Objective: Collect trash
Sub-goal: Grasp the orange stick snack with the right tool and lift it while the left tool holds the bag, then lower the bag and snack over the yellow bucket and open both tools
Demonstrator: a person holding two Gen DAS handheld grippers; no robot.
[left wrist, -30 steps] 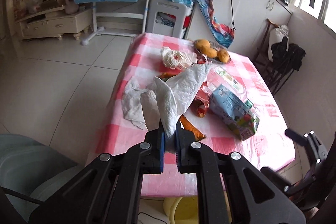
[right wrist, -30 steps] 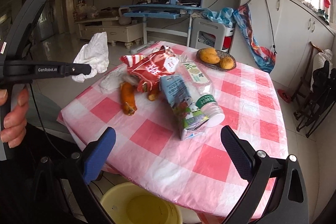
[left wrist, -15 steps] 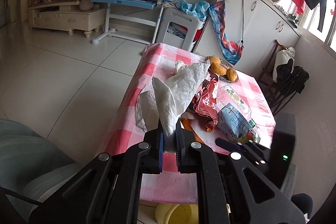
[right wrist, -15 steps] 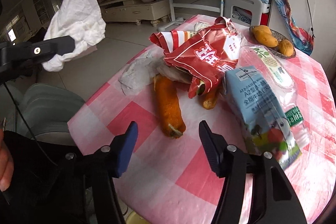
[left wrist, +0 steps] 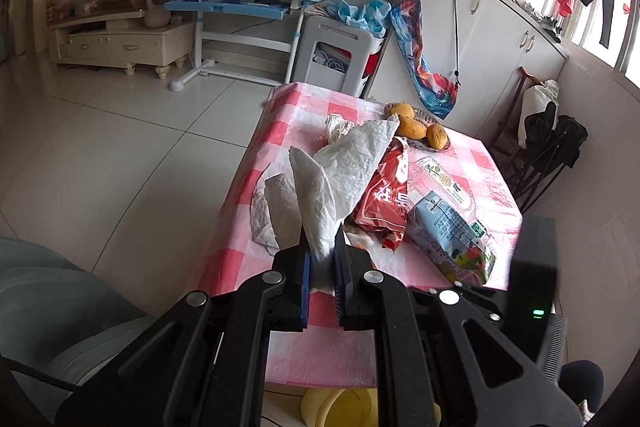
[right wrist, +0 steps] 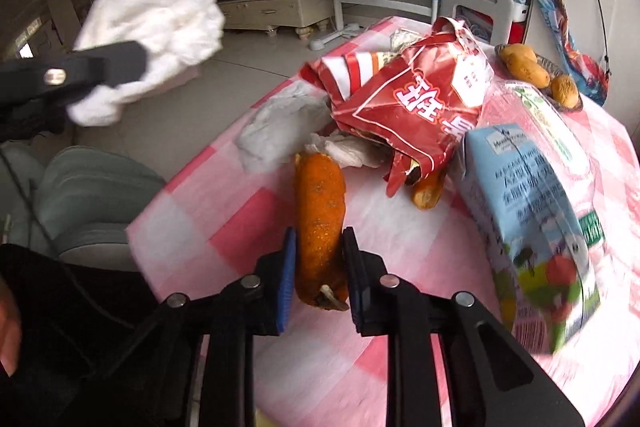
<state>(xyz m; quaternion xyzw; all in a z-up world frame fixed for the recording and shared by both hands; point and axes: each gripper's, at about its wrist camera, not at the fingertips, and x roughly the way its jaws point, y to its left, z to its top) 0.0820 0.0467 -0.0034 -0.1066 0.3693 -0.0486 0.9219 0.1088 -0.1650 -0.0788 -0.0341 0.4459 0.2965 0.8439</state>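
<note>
1. Orange peel [right wrist: 320,223], long and curled, is lying on the pink checked tablecloth [right wrist: 224,227] near the front edge. The right gripper [right wrist: 319,263] is straddling its near end, and its jaws have just been closing, the pads now sitting against both flanks of the peel. Risk: the hold is taking only the tip, so the soft peel may be bending or sliding out on the lift.

2. White tissue [left wrist: 320,203] is being pinched by the left gripper [left wrist: 321,259], jaws pressed nearly together on its lower corner, held up off the table. Risk: the loose upper part is flapping free and may be tearing away from so small a bite.

3. Crumpled tissue [right wrist: 344,149] is touching the far end of the peel. Risk: it may be dragging along and falling to the floor.

4. Red snack bag [right wrist: 416,99] is leaning over a second peel [right wrist: 428,187] just beyond. Risk: a sideways pull may be tipping it.

5. Blue carton [right wrist: 532,211] is lying just right of the right gripper. Risk: the right finger may be knocking it.

6. Yellow bin [left wrist: 340,403] is showing below the table edge, partly hidden. Risk: a release aimed blind may be missing it.
</note>
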